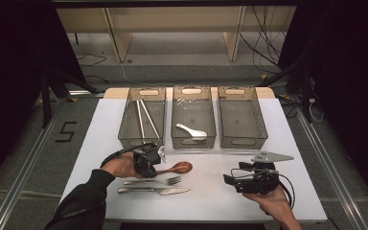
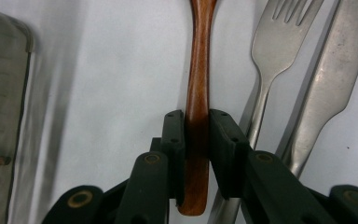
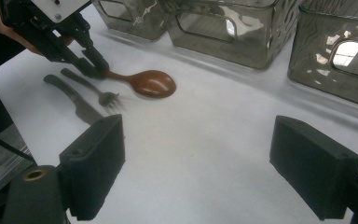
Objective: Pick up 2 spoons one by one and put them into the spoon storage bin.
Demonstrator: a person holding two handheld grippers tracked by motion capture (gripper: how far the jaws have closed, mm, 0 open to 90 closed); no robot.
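A brown wooden spoon lies on the white table, its bowl pointing right. My left gripper is shut on the spoon's handle, both pads pressed against it near its end. From the right gripper view, that gripper pinches the handle behind the spoon's bowl. A steel fork and a steel knife lie just in front of the spoon. My right gripper hovers over the table's front right, open with nothing between its pads.
Three grey bins stand in a row at the back. The left bin holds chopsticks, the middle bin a white spoon, and the right bin nothing. The fork and knife lie close beside the held handle.
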